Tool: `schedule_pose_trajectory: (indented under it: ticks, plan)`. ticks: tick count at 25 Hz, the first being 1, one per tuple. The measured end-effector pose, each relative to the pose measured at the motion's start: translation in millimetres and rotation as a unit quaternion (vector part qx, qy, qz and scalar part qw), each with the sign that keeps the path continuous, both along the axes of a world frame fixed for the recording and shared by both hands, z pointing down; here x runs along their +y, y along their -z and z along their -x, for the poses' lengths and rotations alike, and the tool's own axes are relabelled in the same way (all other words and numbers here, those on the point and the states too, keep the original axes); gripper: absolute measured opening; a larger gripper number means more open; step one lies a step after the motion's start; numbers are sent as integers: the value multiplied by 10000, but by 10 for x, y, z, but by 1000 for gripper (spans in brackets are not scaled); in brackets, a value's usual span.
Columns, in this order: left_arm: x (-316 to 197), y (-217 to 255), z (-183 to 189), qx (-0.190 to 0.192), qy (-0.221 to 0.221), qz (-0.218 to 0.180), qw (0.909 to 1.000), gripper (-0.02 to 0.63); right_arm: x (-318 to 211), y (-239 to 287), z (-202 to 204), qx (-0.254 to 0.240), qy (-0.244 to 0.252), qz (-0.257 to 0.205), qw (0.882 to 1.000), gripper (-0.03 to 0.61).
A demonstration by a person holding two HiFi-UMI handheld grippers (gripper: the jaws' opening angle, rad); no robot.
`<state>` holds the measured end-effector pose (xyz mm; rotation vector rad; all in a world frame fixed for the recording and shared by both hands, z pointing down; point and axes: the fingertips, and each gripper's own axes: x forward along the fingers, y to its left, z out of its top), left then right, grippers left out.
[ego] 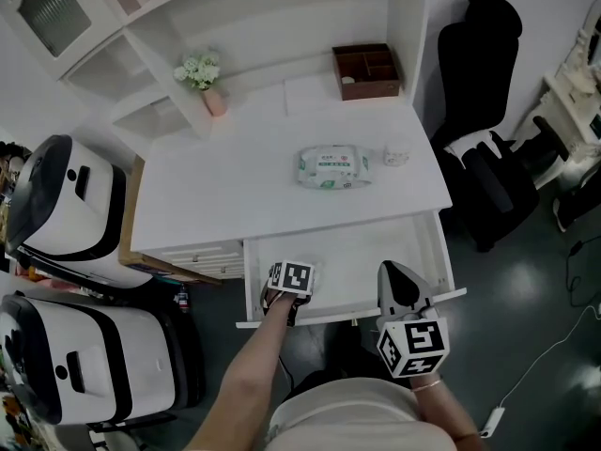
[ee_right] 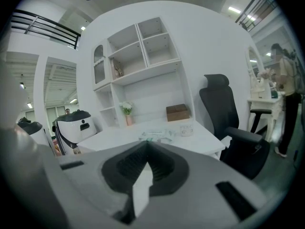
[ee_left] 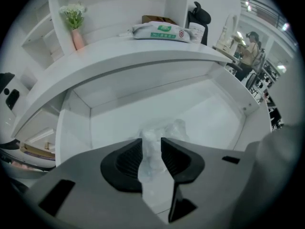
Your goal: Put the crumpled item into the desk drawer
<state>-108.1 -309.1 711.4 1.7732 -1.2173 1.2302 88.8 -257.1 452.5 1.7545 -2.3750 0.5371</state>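
Translucent plastic, the crumpled item (ee_left: 174,128) is lying on the floor of the open desk drawer (ee_left: 109,120), in the lower middle of the left gripper view. It is reaching back between the pads of the left gripper (ee_left: 151,141), whose jaws are standing slightly spread around it. In the head view's lower right, the right gripper (ego: 399,287) is hovering over the drawer's front edge, jaws pressed together, holding nothing.

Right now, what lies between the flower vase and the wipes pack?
Nothing: the head view shows only bare white desk between the flower vase and the wipes pack.
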Motion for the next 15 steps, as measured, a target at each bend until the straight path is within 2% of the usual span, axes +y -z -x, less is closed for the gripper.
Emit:
schedule_pose_trajectory:
  ticks: [3,7,15]
  plan:
    - [-30,83,19,76,116,-176,9997,117,-25,15,23,-11,39,-19,10000,2]
    - [-83,297,51,364,338,-550,9973,117,-67,39,82,-38,115,-42,9999,2]
    - [-111,834,166,741,571,-1390,9859,89,-123,76,159,-69,237,-101,9996,2]
